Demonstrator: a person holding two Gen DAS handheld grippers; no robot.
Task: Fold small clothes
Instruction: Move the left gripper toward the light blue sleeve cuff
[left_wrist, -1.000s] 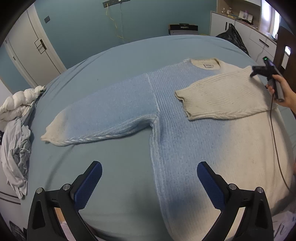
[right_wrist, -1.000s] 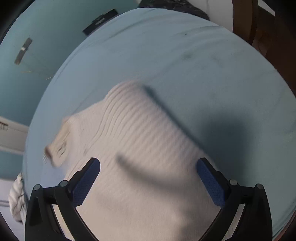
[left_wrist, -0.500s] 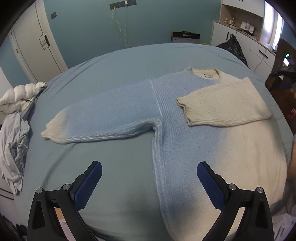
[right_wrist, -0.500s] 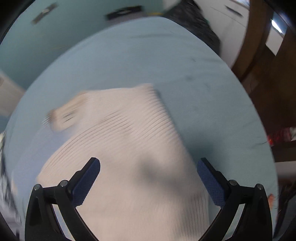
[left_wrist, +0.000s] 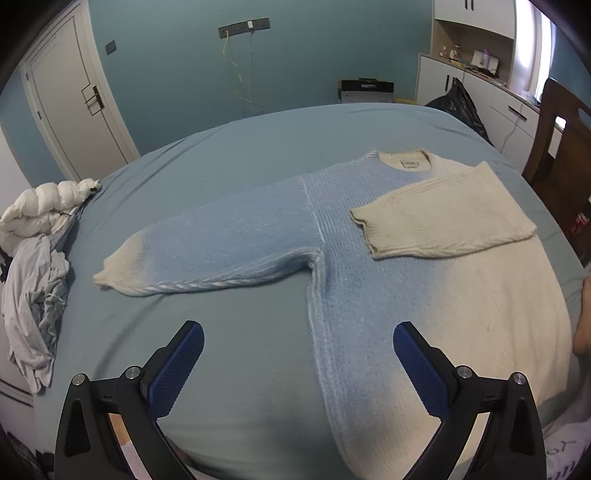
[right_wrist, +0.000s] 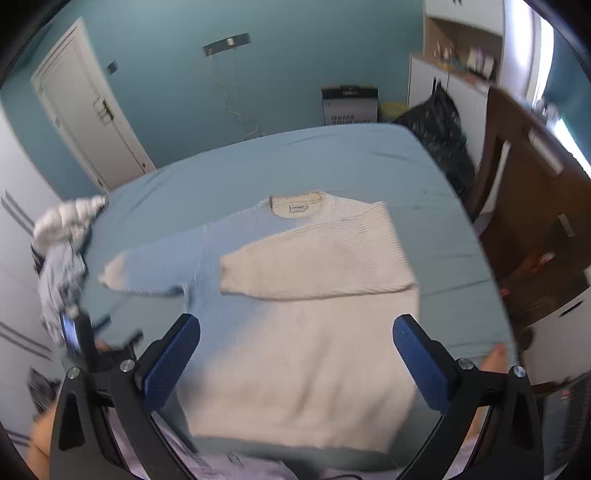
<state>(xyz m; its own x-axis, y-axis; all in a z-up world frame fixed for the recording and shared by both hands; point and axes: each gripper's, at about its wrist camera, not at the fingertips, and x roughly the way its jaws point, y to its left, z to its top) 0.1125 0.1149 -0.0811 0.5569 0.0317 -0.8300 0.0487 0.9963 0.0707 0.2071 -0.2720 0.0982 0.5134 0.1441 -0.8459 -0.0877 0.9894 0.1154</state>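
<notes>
Above the sweater (left_wrist: 369, 295), both jaws wide, empty.

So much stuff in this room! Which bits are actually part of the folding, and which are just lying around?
Part of the job:
- sweater, one sleeve already folded across it
- left claw, open
- right claw, open

Just lying about:
- white puffy jacket
- grey clothes heap
- black bag
- box
- wooden chair
</notes>
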